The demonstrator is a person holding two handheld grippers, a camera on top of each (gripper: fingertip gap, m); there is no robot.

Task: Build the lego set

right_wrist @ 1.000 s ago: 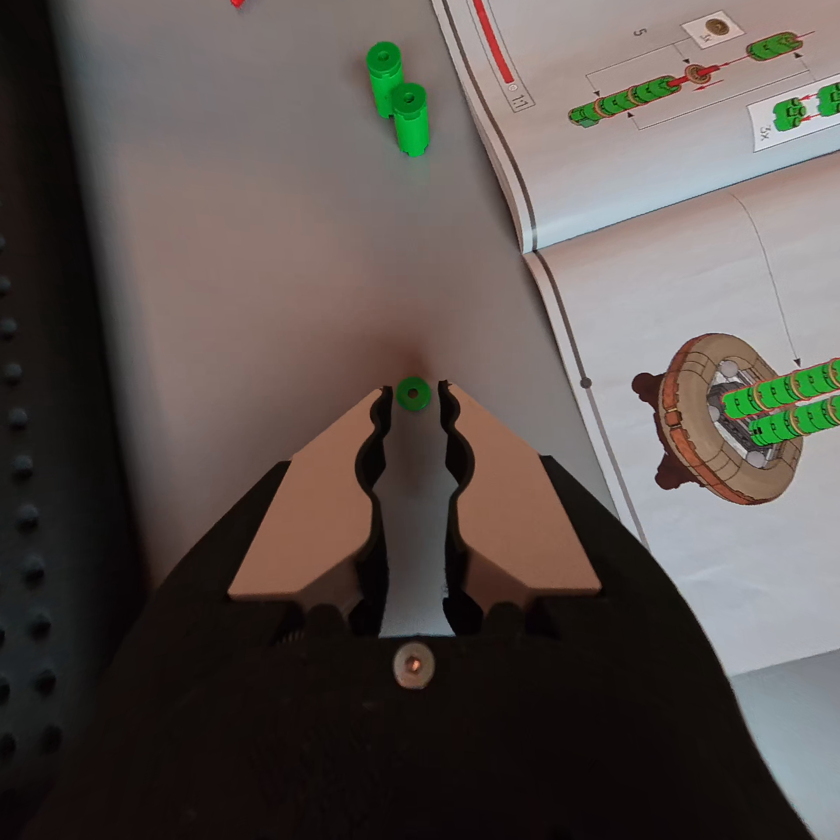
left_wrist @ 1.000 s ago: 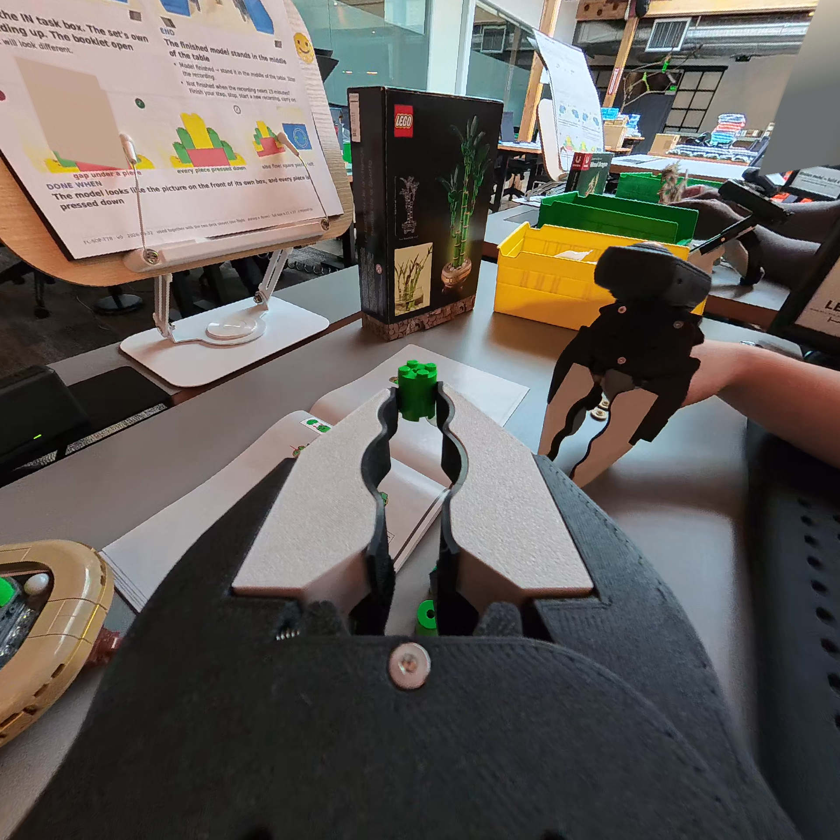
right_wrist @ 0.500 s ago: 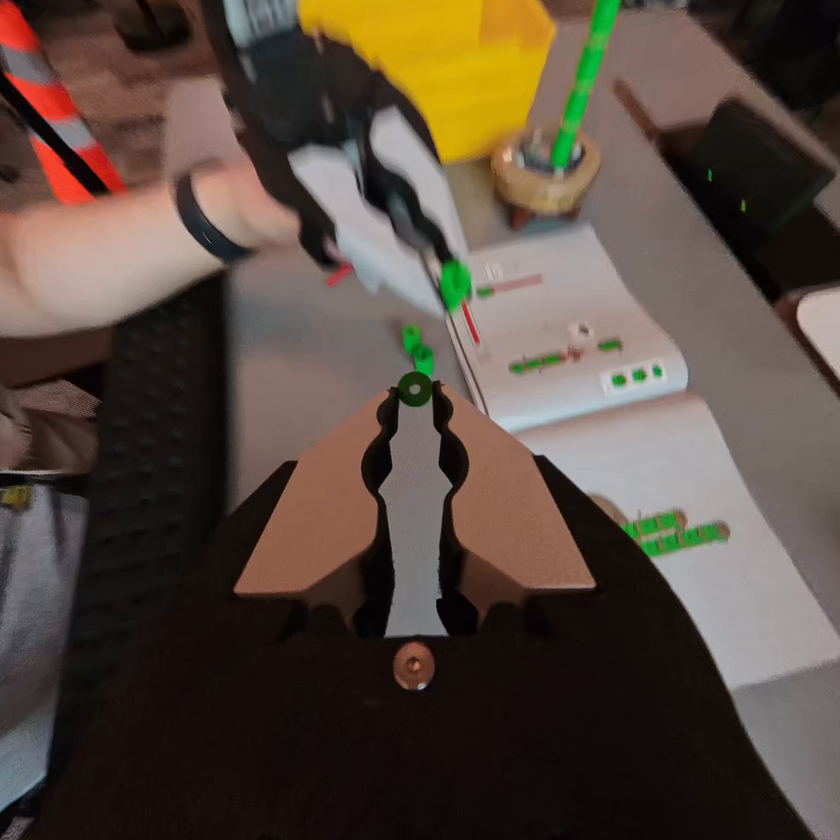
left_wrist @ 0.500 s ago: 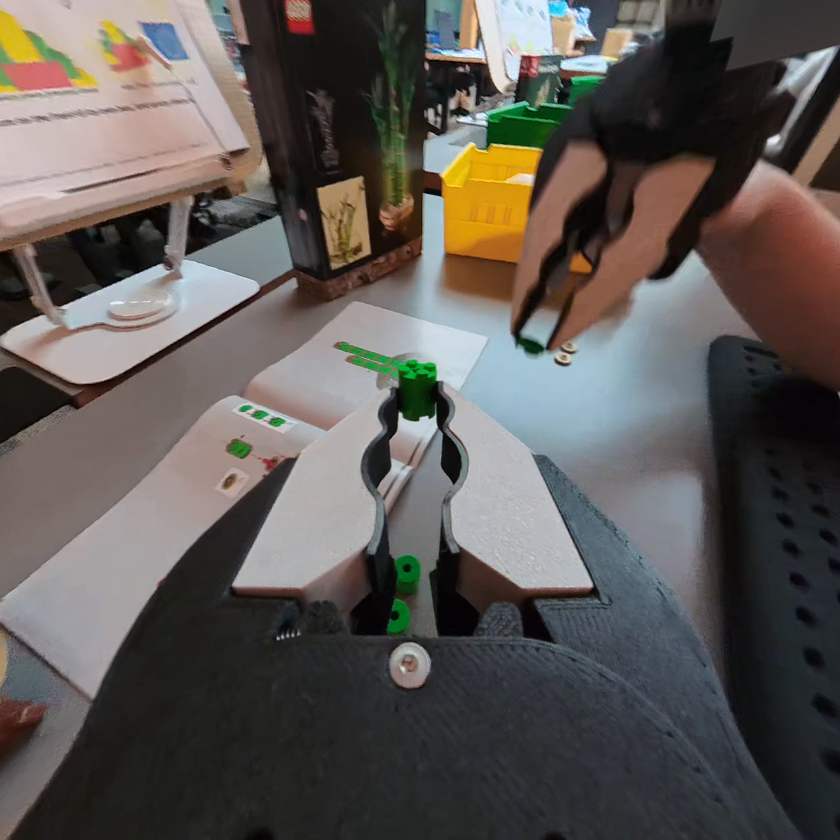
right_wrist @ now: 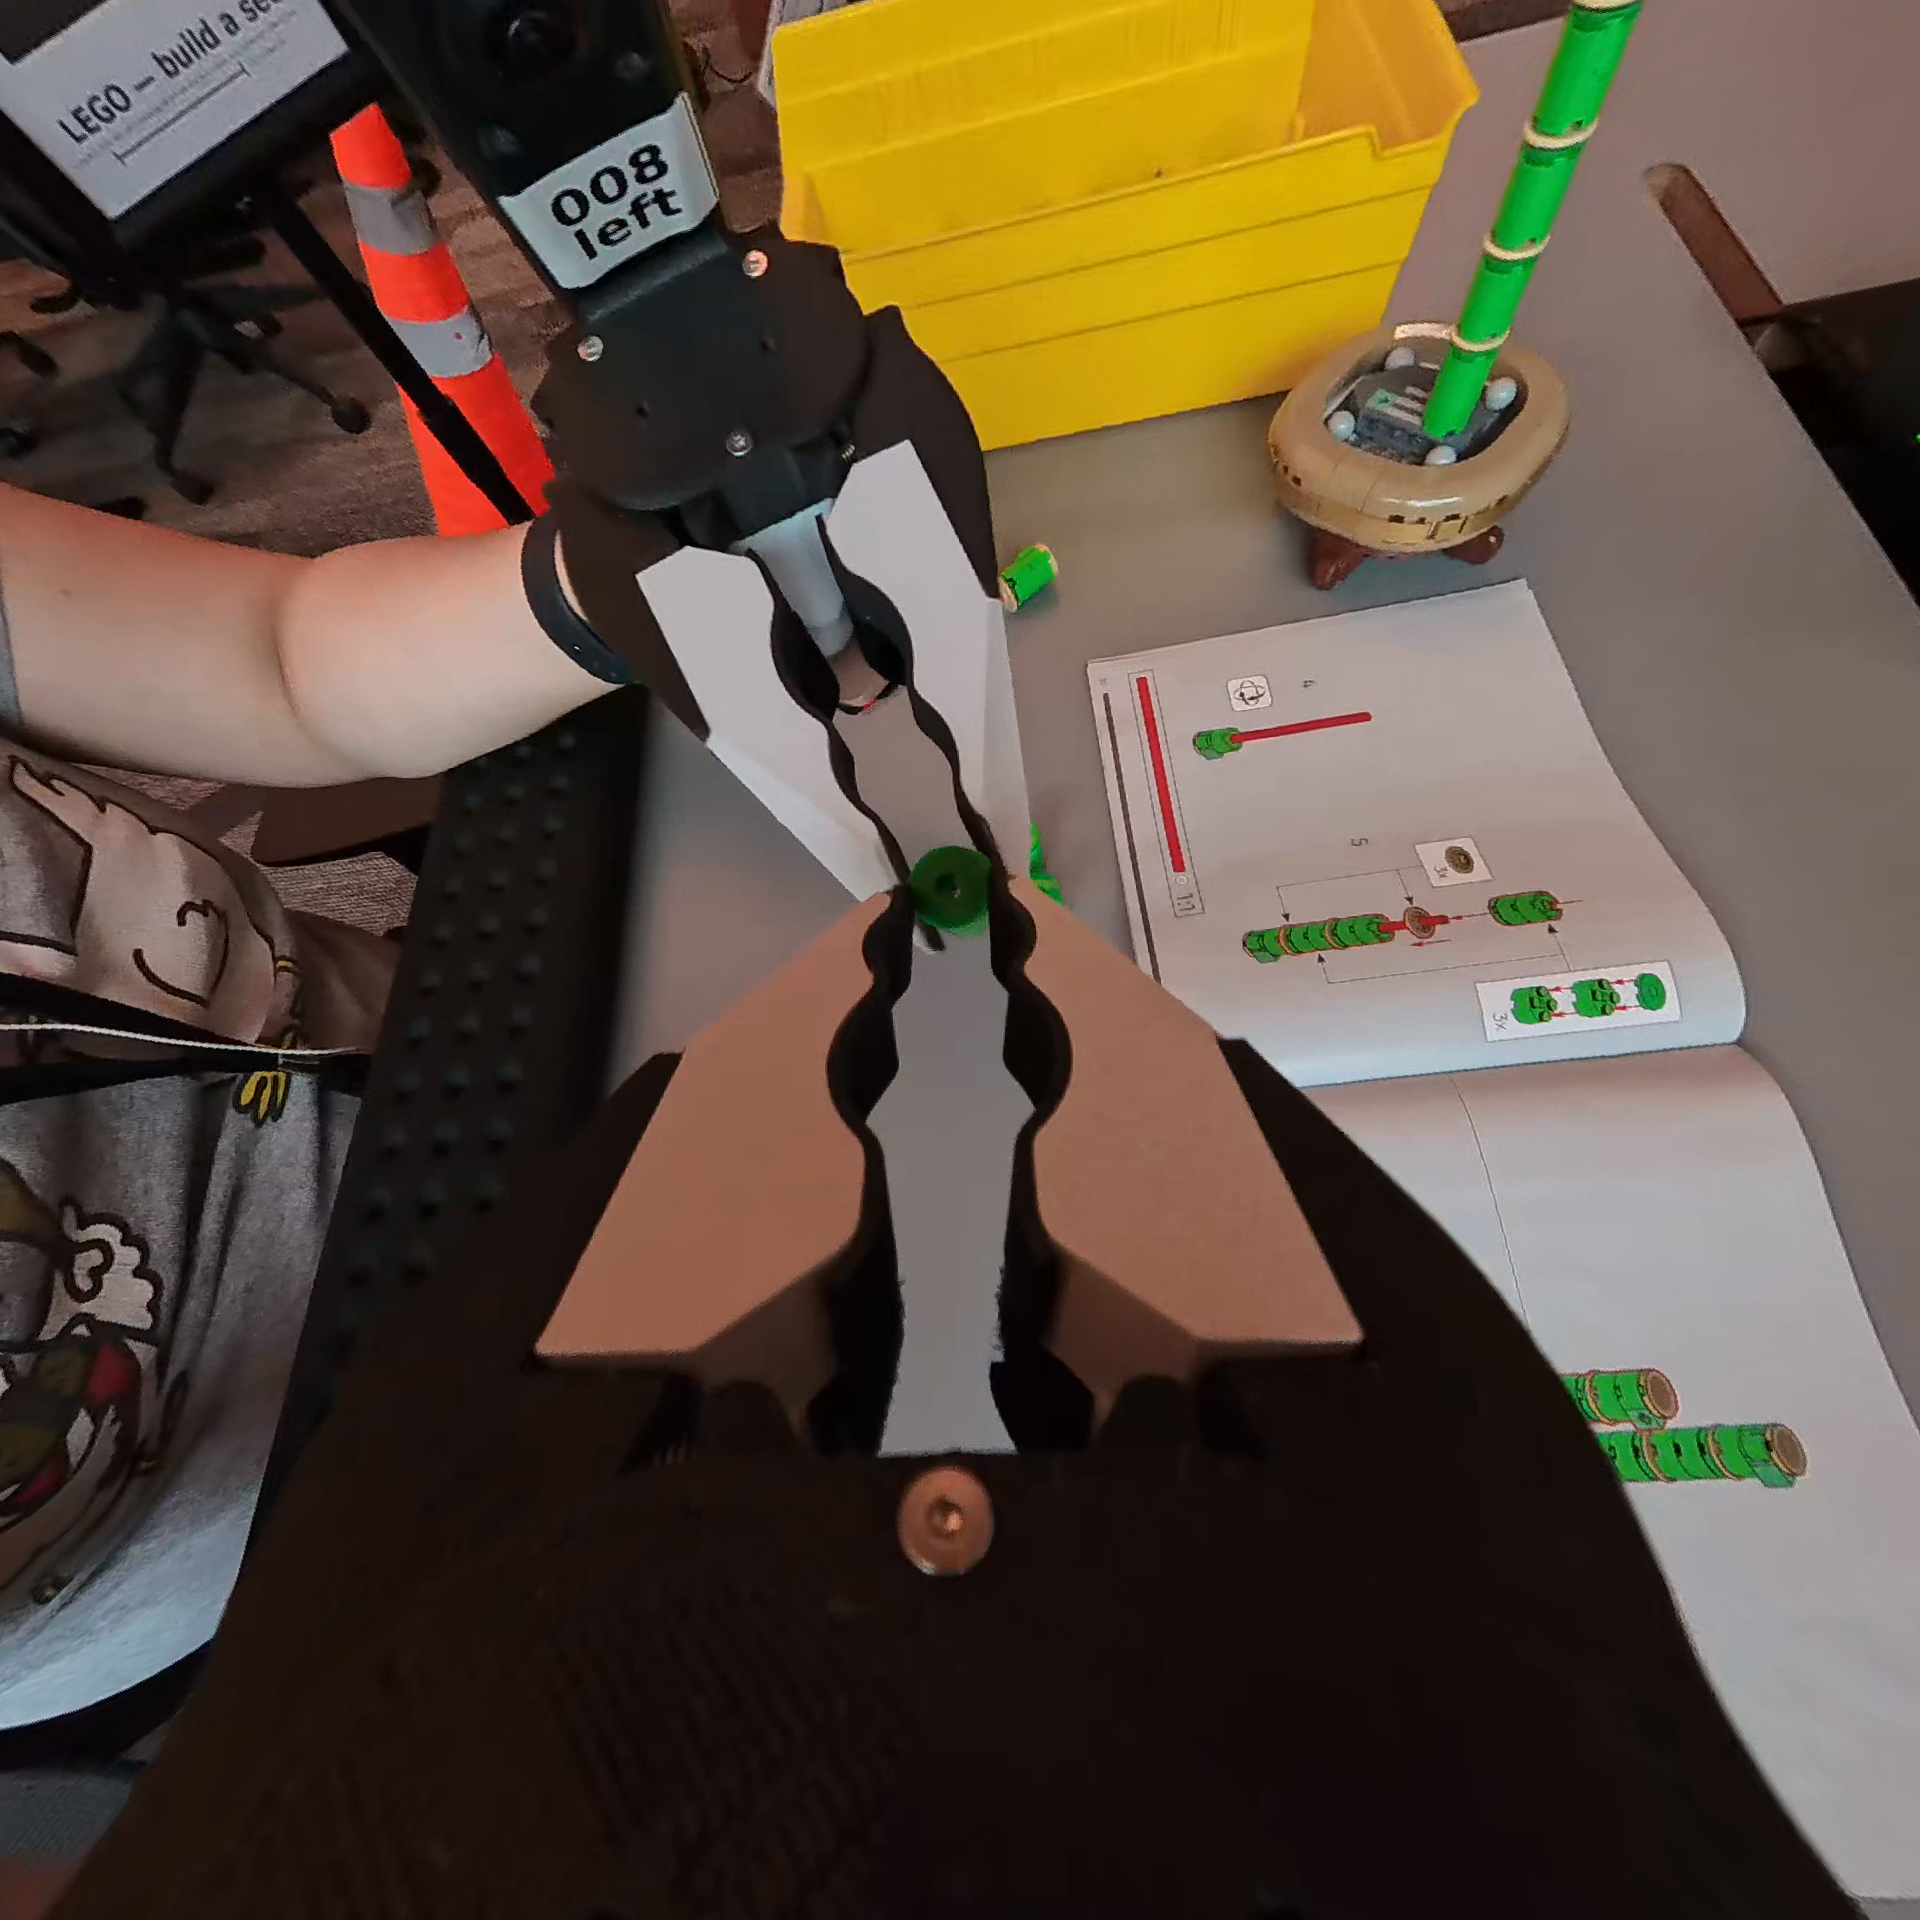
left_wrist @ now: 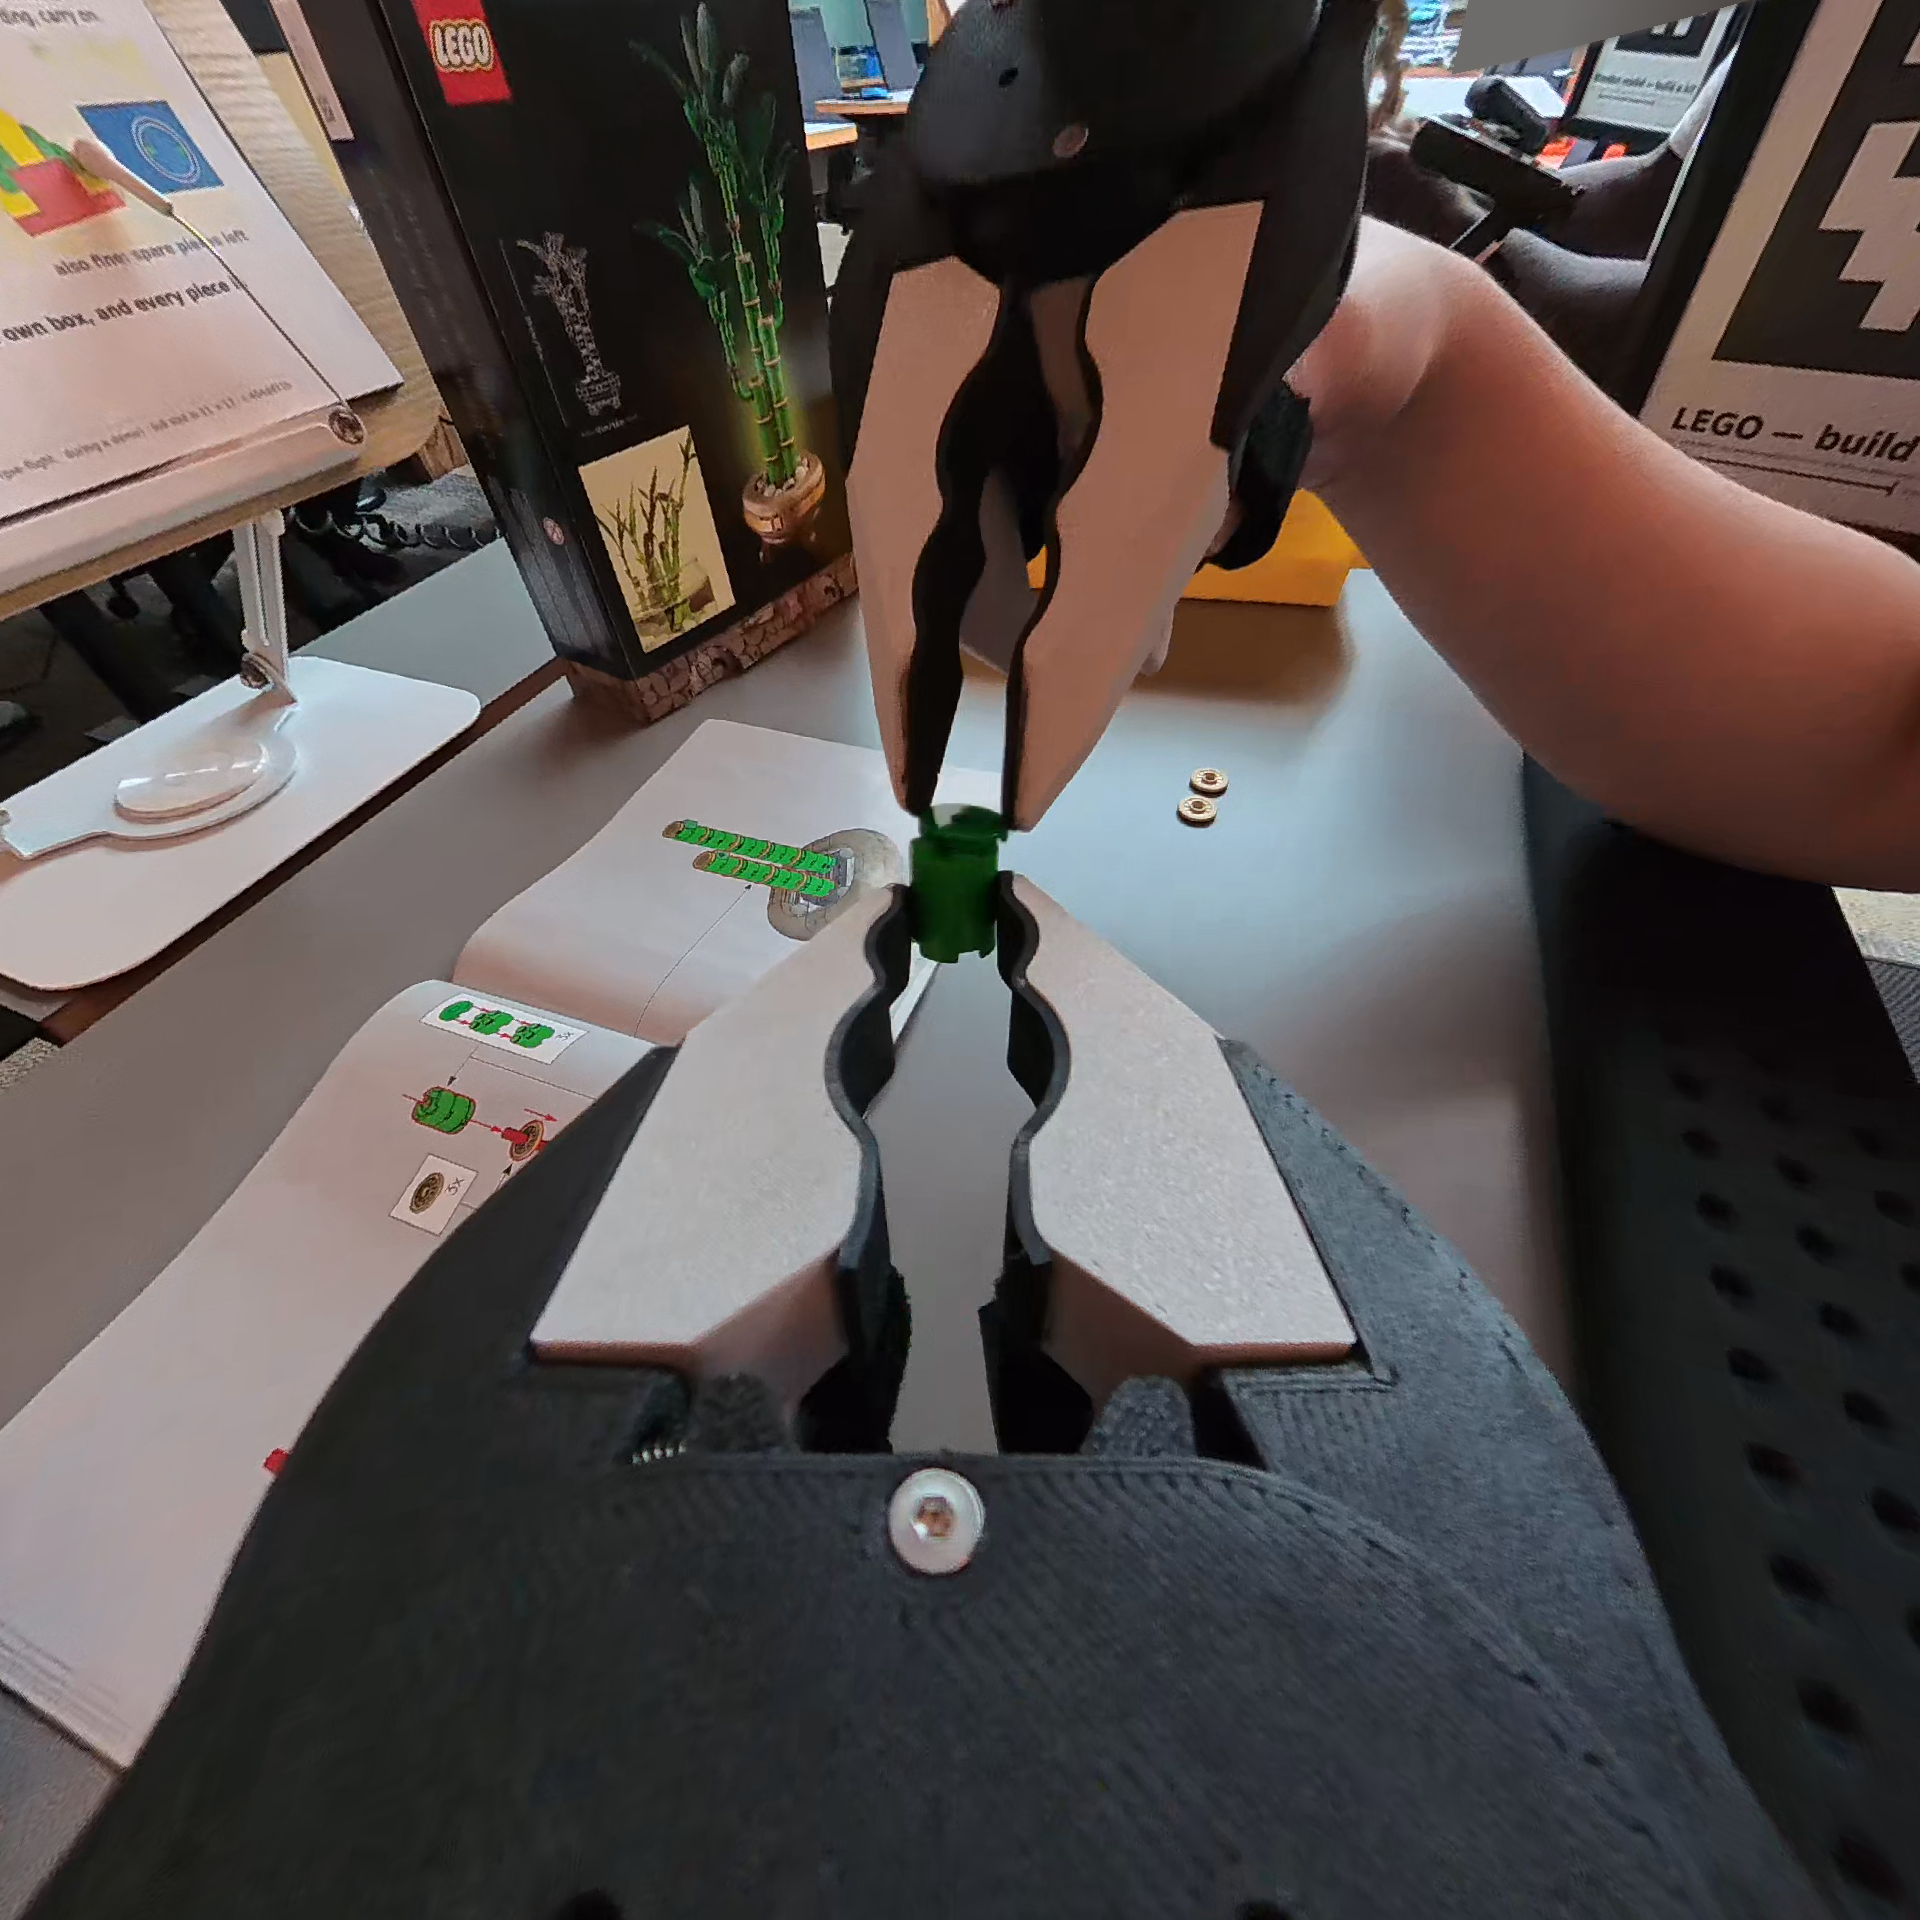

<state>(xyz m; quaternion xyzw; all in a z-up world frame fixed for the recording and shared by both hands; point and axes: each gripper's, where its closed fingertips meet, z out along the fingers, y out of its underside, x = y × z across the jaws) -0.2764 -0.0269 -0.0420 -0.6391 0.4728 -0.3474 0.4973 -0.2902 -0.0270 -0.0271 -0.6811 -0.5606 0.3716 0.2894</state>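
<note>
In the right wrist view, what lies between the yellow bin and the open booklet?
One small green cylinder piece lies on the grey table between the yellow plastic bin and the open instruction booklet.

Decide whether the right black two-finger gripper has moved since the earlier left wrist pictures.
Yes. The right black two-finger gripper has come left from near the yellow plastic bin, away from it and over the open instruction booklet.

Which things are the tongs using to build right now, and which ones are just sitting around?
In use:
left tongs gripping the green round brick
right tongs pinching the small green round plate
open instruction booklet

Sitting around:
yellow bin
two tan rings
set's box
pot with the bamboo stalk
orange cone
</note>
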